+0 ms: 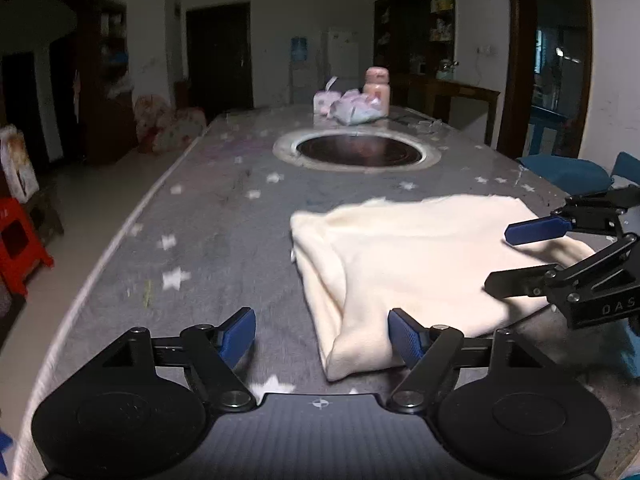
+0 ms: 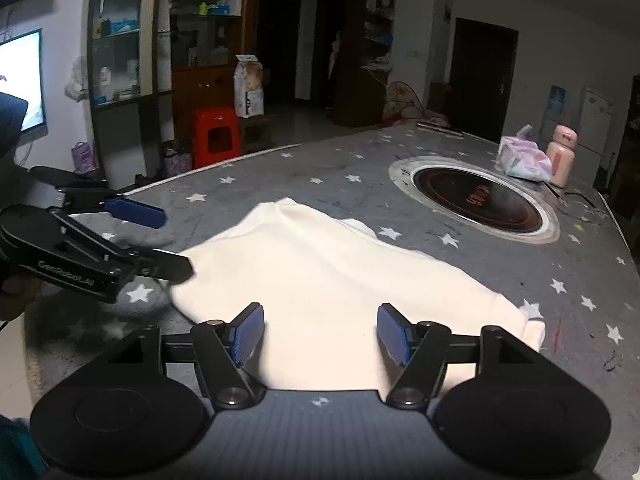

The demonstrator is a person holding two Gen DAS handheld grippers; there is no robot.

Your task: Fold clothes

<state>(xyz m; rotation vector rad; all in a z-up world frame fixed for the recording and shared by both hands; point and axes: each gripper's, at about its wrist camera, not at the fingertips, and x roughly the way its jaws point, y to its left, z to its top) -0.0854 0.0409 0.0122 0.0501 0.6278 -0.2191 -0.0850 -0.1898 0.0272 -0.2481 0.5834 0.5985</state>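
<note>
While both grippers hovered over it, the cream garment (image 1: 420,256) lay folded flat on the grey star-print tablecloth (image 1: 192,240), near the table's front edge. Left gripper (image 1: 322,338) had its jaws spread wide, holding nothing, its right blue pad (image 1: 406,338) just beside the garment's near corner. Right gripper (image 2: 320,334) was likewise wide apart and empty above the cloth's near side. Round cooktop inset (image 2: 476,200) sat beyond; pink bottle (image 2: 562,156) and tissue pack (image 2: 522,160) further back.

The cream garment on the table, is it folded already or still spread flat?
Folded. The cream garment shows doubled layers along its left edge and lies as a compact shape on the table.
</note>
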